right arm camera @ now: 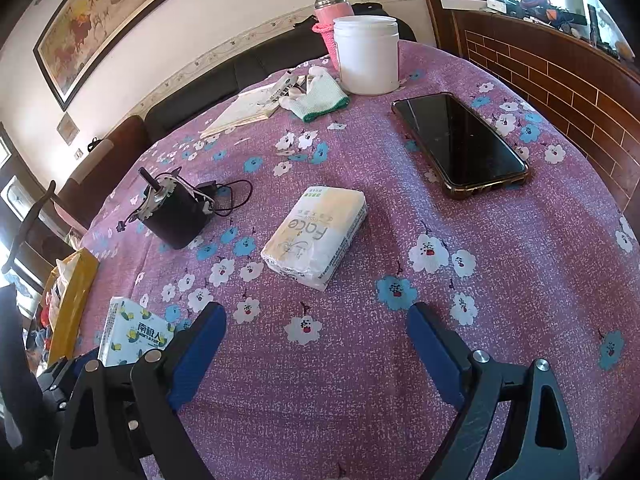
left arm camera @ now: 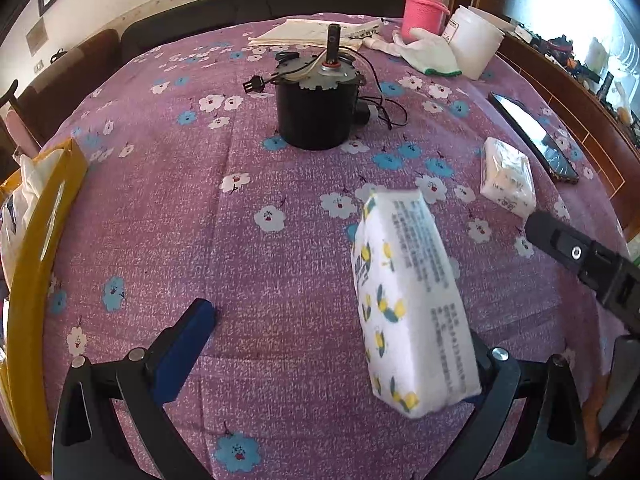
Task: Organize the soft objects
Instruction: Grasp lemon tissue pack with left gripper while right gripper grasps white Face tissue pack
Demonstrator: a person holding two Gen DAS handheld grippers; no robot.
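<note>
A white tissue pack with a lemon print [left arm camera: 408,300] [right arm camera: 132,332] stands tilted on the purple floral tablecloth [left arm camera: 260,264]. It leans against the right finger of my left gripper [left arm camera: 332,328], hiding that fingertip. The left gripper is wide open, with its left finger well clear of the pack. A second, cream-and-white tissue pack [right arm camera: 316,236] [left arm camera: 508,176] lies flat ahead of my right gripper [right arm camera: 318,344], which is open and holds nothing. A white knit glove [right arm camera: 316,94] [left arm camera: 428,50] lies at the far side.
A black motor with loose wires [left arm camera: 316,108] [right arm camera: 176,216] stands mid-table. A phone [right arm camera: 460,144] lies at the right, with a white jar [right arm camera: 366,54] and a pink bottle [right arm camera: 332,8] behind it. A yellow box [left arm camera: 40,240] sits at the left edge and a booklet [left arm camera: 308,34] at the far side.
</note>
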